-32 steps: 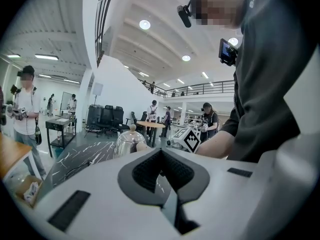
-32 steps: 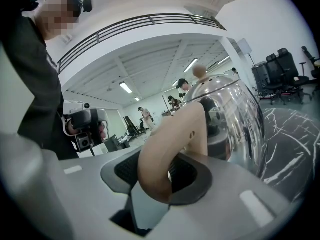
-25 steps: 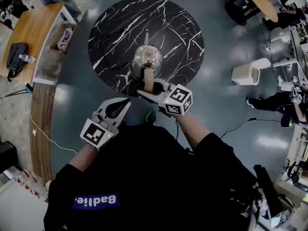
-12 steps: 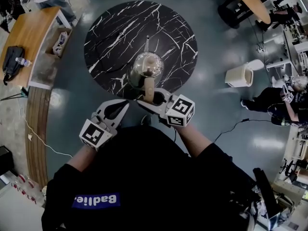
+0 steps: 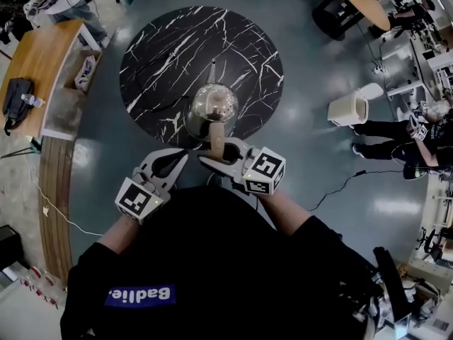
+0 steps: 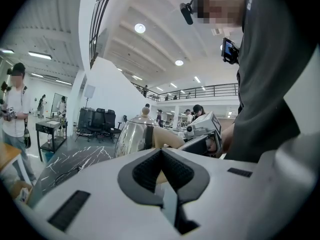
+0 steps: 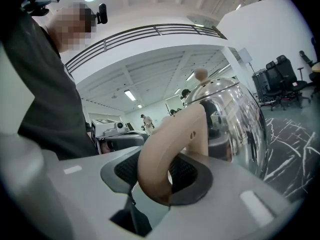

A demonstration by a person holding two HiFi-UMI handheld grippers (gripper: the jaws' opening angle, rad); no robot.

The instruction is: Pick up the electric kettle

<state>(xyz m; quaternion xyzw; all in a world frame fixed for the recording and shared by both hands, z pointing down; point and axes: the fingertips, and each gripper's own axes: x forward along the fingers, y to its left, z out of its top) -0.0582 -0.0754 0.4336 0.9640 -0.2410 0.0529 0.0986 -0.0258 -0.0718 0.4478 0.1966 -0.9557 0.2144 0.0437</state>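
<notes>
The electric kettle [image 5: 212, 105] is a shiny steel dome with a beige handle [image 5: 216, 132], hanging over the near part of the round black marble table [image 5: 163, 55]. My right gripper [image 5: 218, 147] is shut on that handle, and in the right gripper view the handle [image 7: 165, 149] loops between the dark pads [image 7: 190, 176] with the kettle body [image 7: 235, 124] beyond. My left gripper [image 5: 180, 156] hangs to the left of the handle, near my body, shut with nothing in it. The left gripper view shows its closed tips [image 6: 161, 154] low in front of the kettle [image 6: 131, 136].
A curved wooden desk [image 5: 42, 55] with a black bag [image 5: 15, 94] stands at the left. A white bin [image 5: 348, 109] is on the floor to the right, with a cable [image 5: 340, 186] near it. People work at the right edge and the top left.
My right gripper has raised the kettle and drawn it toward the table's near edge. The left gripper has stayed where it was.
</notes>
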